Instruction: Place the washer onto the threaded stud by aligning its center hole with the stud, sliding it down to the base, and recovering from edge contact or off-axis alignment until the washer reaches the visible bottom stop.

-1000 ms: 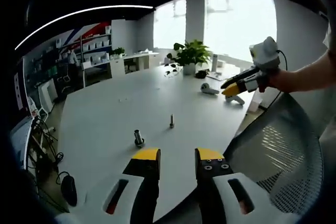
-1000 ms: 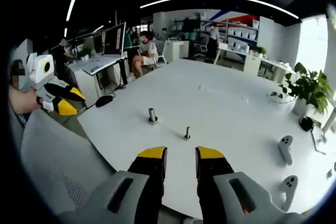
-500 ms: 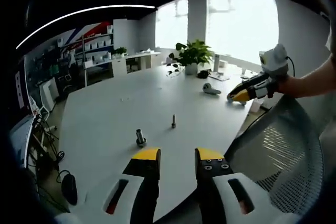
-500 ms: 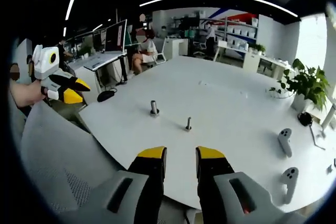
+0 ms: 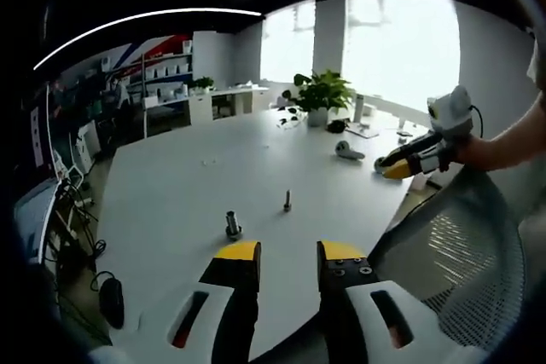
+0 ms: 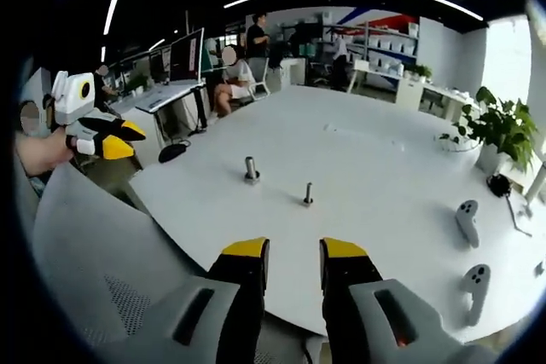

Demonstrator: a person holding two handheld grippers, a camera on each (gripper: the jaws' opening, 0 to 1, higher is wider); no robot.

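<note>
On the white table (image 5: 188,185) a slim threaded stud (image 5: 287,201) stands upright, with a thicker metal post on a round base (image 5: 232,225) to its left. In the right gripper view the same slim stud (image 6: 308,193) and thick post (image 6: 250,168) stand ahead of the jaws. I cannot make out a washer. My left gripper (image 5: 289,253) is open and holds nothing, well short of the stud. My right gripper (image 6: 294,253) is also open and holds nothing. A hand holds the right gripper (image 5: 416,162) off the table's right edge, and the left gripper (image 6: 109,137) is beside the chair.
A grey mesh chair back (image 5: 461,245) stands between me and the table, also seen as the chair back (image 6: 94,236). Two white controllers (image 6: 466,221) lie at the table's right. A potted plant (image 5: 322,91) stands at the far end. People sit and stand at desks (image 6: 166,95) behind.
Both views have drifted slightly with the hands. In the left gripper view the right gripper sits lower and further right than a second ago. Stud, post and jaw gaps are unchanged.
</note>
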